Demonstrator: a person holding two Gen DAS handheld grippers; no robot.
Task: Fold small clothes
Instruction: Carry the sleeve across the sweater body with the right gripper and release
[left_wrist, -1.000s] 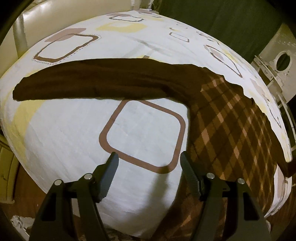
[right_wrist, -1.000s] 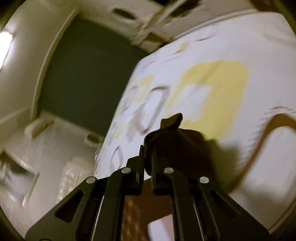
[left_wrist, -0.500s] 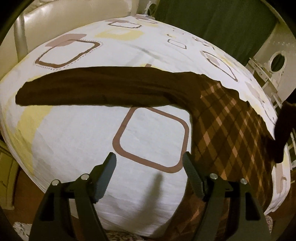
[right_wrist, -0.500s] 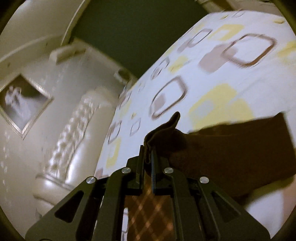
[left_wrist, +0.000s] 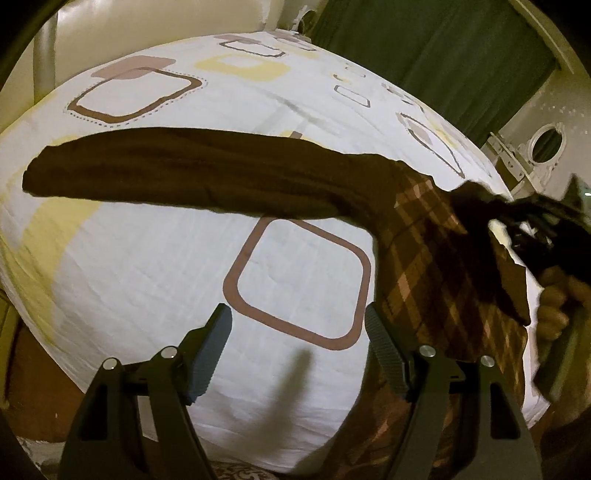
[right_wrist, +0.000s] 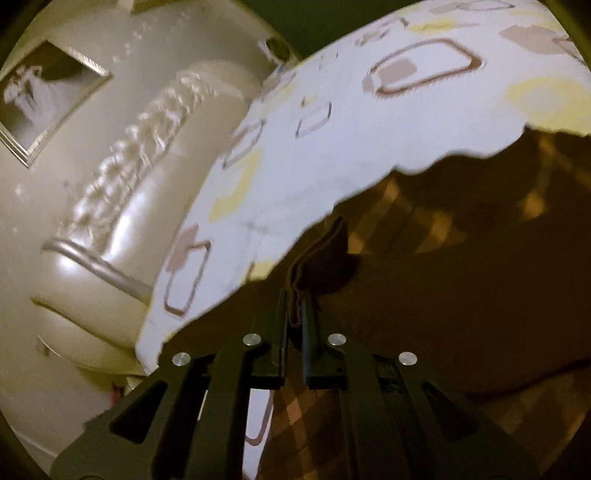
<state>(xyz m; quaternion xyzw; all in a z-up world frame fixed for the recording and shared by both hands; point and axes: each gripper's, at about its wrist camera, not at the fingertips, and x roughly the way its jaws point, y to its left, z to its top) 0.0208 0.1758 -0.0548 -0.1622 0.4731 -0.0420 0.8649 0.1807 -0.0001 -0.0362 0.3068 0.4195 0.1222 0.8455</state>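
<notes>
A brown top with a plaid body (left_wrist: 436, 266) lies on the white patterned bed sheet (left_wrist: 155, 258). Its plain brown left sleeve (left_wrist: 177, 177) stretches flat to the left. My left gripper (left_wrist: 297, 332) is open and empty, hovering over the sheet near the bed's front edge, left of the plaid body. My right gripper (right_wrist: 294, 306) is shut on the cuff of the other brown sleeve (right_wrist: 317, 254) and holds it over the plaid body (right_wrist: 461, 206). In the left wrist view that gripper (left_wrist: 517, 221) and the hand holding it show at the right edge, with the sleeve draped below.
A cream padded headboard (right_wrist: 122, 206) stands behind the bed. A framed picture (right_wrist: 40, 96) hangs on the wall. Green curtains (left_wrist: 424, 51) and a white cabinet with a round hole (left_wrist: 543, 144) lie beyond the bed's far side.
My right gripper has carried the sleeve cuff inward, from beyond the bed's right side to above the plaid body. My left gripper has stayed open and shifted only slightly.
</notes>
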